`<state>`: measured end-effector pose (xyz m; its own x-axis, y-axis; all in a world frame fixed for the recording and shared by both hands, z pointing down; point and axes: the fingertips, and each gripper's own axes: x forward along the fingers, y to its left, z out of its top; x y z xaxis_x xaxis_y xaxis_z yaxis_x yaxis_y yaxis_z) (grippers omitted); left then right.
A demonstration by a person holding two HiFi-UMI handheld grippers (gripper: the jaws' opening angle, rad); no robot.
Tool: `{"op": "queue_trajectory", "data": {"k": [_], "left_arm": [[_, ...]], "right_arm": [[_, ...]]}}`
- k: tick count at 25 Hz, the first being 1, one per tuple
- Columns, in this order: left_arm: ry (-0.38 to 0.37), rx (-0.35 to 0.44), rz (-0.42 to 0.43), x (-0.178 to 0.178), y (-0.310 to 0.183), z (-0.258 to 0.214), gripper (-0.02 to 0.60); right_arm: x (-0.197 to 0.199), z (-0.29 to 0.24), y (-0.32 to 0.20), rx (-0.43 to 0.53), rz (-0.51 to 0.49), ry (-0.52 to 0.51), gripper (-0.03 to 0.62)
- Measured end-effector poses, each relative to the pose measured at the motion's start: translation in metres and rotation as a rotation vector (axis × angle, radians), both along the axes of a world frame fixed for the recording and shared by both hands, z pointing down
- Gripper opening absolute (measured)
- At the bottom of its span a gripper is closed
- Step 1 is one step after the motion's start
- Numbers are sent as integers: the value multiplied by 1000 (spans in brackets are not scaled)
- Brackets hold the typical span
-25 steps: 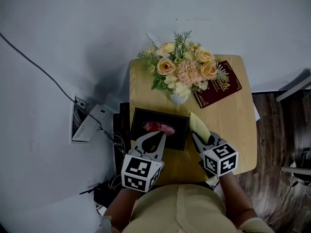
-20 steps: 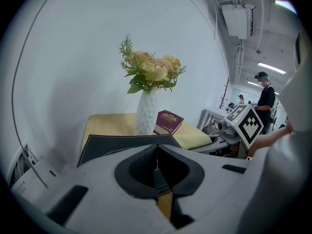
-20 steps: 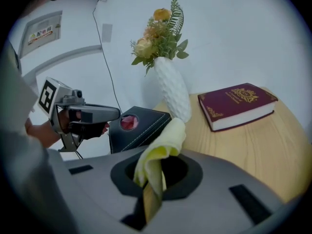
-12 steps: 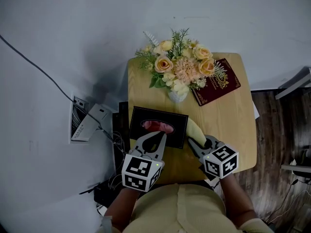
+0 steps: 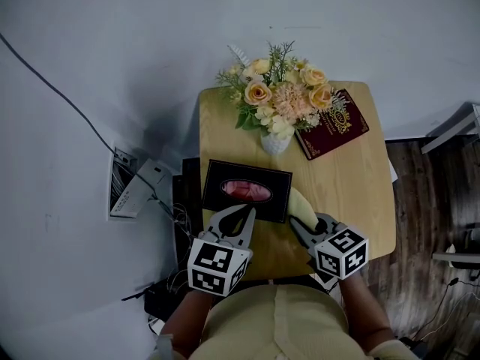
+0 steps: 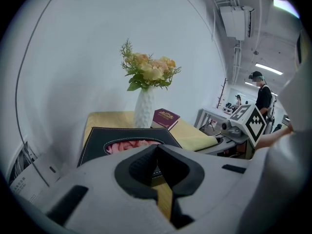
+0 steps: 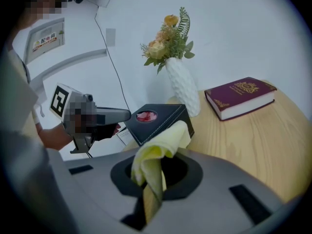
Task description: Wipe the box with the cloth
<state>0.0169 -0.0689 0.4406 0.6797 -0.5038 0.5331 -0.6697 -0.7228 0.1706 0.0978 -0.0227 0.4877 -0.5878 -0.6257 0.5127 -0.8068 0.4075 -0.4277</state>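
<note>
Cloth [image 5: 301,202] pointing toward box [image 5: 217,201], box — lying crosswise

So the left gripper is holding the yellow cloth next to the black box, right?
Not quite. It's the right gripper that holds the yellow cloth next to the black box; the right gripper view shows the cloth pinched in its jaws. The left gripper is shut on nothing.
</note>
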Motion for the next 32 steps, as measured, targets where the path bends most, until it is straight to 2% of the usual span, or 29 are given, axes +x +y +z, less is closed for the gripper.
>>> {"op": "queue_trajectory", "data": {"k": [19,24,32], "left_arm": [[17,1,18,-13,22,1,21],[21,4,14,-19,26,0,21],[28,23,-19,-38,26,-6,21]], "right_arm": [[-13,-5,36,-23,-4,39,37],[-8,-14,42,-25,21,47,35],[7,-52,43,38,65,85,36]]}}
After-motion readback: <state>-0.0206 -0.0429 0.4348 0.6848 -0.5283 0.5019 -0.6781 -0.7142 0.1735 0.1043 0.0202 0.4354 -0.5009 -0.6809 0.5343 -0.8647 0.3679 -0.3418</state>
